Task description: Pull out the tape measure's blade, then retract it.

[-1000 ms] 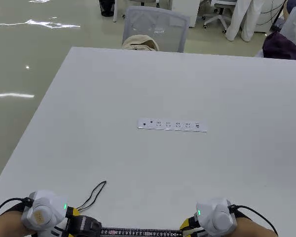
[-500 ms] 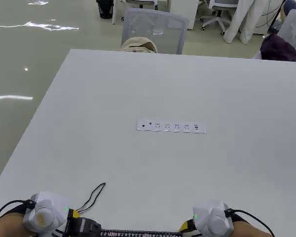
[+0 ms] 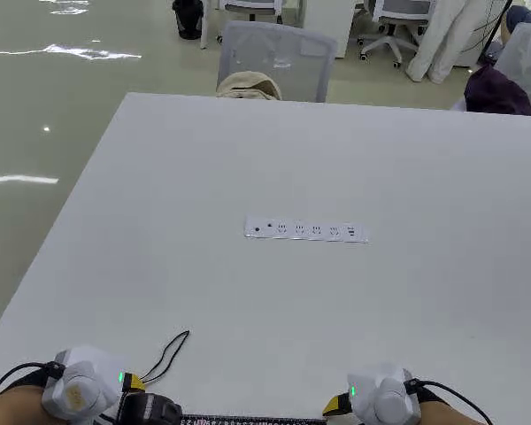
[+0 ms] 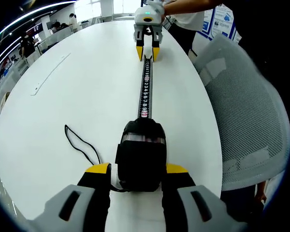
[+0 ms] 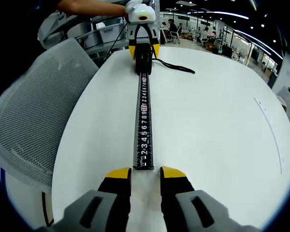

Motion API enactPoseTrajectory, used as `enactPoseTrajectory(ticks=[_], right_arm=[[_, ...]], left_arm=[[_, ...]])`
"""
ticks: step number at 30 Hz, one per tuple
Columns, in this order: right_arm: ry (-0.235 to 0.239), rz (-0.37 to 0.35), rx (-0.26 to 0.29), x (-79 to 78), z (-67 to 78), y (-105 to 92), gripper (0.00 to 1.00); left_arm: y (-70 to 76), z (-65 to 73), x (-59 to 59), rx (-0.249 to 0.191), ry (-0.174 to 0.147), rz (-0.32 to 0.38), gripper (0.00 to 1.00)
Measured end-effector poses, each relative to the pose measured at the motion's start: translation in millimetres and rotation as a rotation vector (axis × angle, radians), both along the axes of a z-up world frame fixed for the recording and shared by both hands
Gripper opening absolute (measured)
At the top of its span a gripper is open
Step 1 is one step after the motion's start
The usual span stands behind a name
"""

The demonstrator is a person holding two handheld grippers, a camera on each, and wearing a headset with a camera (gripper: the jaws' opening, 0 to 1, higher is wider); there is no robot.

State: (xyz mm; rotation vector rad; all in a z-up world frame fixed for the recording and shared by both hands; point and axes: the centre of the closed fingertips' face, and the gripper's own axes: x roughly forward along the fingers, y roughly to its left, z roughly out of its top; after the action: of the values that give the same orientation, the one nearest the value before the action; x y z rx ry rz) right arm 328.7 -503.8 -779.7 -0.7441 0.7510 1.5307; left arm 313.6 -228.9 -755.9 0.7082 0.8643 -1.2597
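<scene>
The left gripper (image 4: 137, 170) had its jaws closed against the two sides of the black tape measure (image 4: 140, 150), which rested on the white table (image 3: 248, 150) close to its near edge. From the mouth of the case the blade (image 4: 145, 82) ran straight and flat along the tabletop to the right gripper (image 5: 145, 173). That gripper's jaws were set narrow, with a strip of bare table showing between them. The blade's hooked end lay right at the yellow tips. Whether the tips actually pinched the hook or merely stood on either side of it, I could not tell. A thin black wrist strap (image 4: 79, 142) trailed from the case and lay in a loose loop on the table just beside it, on the side away from the edge.

In the head view the bottom of the frame cut across both grippers, most of the case and the blade, and the blade's printed numbers were too small to read there. A white power strip (image 3: 306, 230) sat at mid-table, well apart from the work. Beyond the far edge stood a grey mesh chair (image 3: 279, 53) with something tan (image 3: 250, 85) on it that I could not make out.
</scene>
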Motion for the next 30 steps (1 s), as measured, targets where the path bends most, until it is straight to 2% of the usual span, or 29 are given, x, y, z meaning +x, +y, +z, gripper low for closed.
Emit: enactPoseTrajectory(ticks=[4, 9, 11, 18, 30], right_arm=[[-0.003, -0.04, 0.012, 2.4, 2.7, -3.2, 0.26], [-0.011, -0.074, 0.021, 3.1, 5.7, -5.7, 0.32], [-0.027, -0.093, 0.029, 5.4, 7.6, -6.7, 0.3], [-0.029, -0.172, 0.049, 3.5, 16.0, -12.9, 0.43], [-0.055, -0.325, 0.094, -3.7, 29.5, -22.5, 0.6]], left_arm=[[2.1, 5.7, 4.9, -0.014, -0.02, 0.048, 0.44], [4.7, 11.0, 5.2, -0.038, -0.023, 0.094, 0.47], [6.1, 13.2, 5.6, -0.044, -0.023, 0.123, 0.49], [6.2, 19.7, 0.7, -0.083, -0.02, 0.213, 0.57], [10.8, 31.6, -12.0, -0.159, -0.076, 0.409, 0.67]])
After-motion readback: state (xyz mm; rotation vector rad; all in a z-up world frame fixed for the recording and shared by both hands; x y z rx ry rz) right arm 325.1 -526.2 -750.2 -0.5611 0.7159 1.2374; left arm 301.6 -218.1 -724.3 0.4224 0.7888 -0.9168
